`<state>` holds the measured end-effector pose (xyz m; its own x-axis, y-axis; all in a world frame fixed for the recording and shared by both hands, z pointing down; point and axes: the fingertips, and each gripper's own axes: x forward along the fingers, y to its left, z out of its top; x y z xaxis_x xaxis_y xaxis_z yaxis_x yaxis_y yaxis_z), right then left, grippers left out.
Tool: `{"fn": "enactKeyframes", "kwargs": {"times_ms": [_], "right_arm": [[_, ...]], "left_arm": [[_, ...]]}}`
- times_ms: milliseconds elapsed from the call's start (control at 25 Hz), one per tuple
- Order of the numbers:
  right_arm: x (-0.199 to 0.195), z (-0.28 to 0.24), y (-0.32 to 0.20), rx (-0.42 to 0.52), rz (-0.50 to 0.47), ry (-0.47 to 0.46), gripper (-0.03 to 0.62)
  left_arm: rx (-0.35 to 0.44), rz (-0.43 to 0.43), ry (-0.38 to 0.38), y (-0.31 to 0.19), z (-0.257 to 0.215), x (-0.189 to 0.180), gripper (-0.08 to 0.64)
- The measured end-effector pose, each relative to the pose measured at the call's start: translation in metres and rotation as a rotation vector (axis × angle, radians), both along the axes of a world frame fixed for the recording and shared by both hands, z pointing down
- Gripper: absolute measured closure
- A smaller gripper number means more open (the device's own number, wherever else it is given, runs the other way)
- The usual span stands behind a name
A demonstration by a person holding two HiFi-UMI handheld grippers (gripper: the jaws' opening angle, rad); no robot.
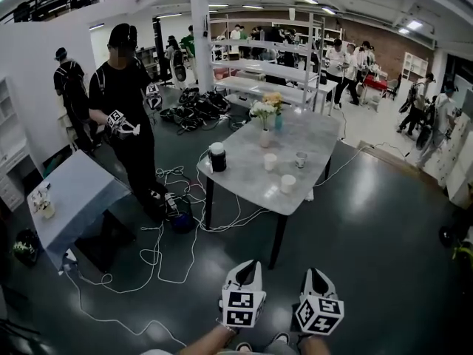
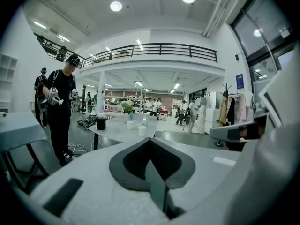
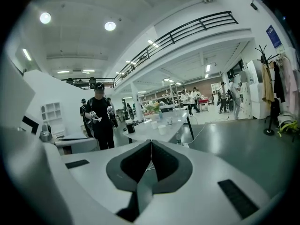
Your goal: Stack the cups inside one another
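The cups stand apart from one another on the grey table [image 1: 244, 192], none nested yet. One white cup [image 1: 270, 161] is toward the middle, a clear-looking cup [image 1: 301, 159] is just to its right, and a second white cup [image 1: 287, 184] is nearer the table's front edge (I cannot tell whether the clear one is glass or metal). On the same top, a black canister with a white lid [image 1: 216, 157] sits near the left edge, and a vase of flowers [image 1: 264, 124] stands further back.

Both of my tools are well short of that table, low in the head view over the dark floor. My left gripper [image 1: 251, 266] has its jaws pressed together with nothing between them. My right gripper [image 1: 313, 274] is the same, closed and empty. Both point toward the table, and each gripper view shows the cups far ahead, beyond the joined tips.

Further out, white cables [image 1: 174, 231] trail over the floor by the table's left legs. A person in black [image 1: 122, 87] stands to the left of the table, holding a pair of grippers. A smaller pale-topped table [image 1: 74, 194] is nearer the left side, and more people gather around the shelving [image 1: 262, 46] at the back.
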<state>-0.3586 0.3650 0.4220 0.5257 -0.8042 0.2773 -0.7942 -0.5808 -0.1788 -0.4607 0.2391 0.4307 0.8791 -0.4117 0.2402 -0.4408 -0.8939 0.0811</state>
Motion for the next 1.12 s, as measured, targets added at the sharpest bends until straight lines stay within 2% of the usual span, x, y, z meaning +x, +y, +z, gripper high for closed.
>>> {"fn": "enactKeyframes", "kwargs": {"times_ms": [240,480,840,1120], "right_arm": [[0.009,0.0,-0.015,-0.006,0.003,-0.007,0.584],[0.035,0.0,-0.032,-0.007,-0.013,-0.014,0.584],[0.101,-0.008,-0.059,-0.014,-0.045,-0.008,0.584],[0.167,-0.011,-0.062,-0.008,-0.055,-0.01,0.584]], "left_arm": [[-0.014,0.003,-0.012,-0.012,0.004,0.009,0.56],[-0.022,-0.02,-0.014,-0.028,0.004,0.031,0.56],[-0.034,-0.051,0.004,-0.052,-0.007,0.097,0.561],[-0.033,-0.059,0.0,-0.055,-0.009,0.162,0.561]]}}
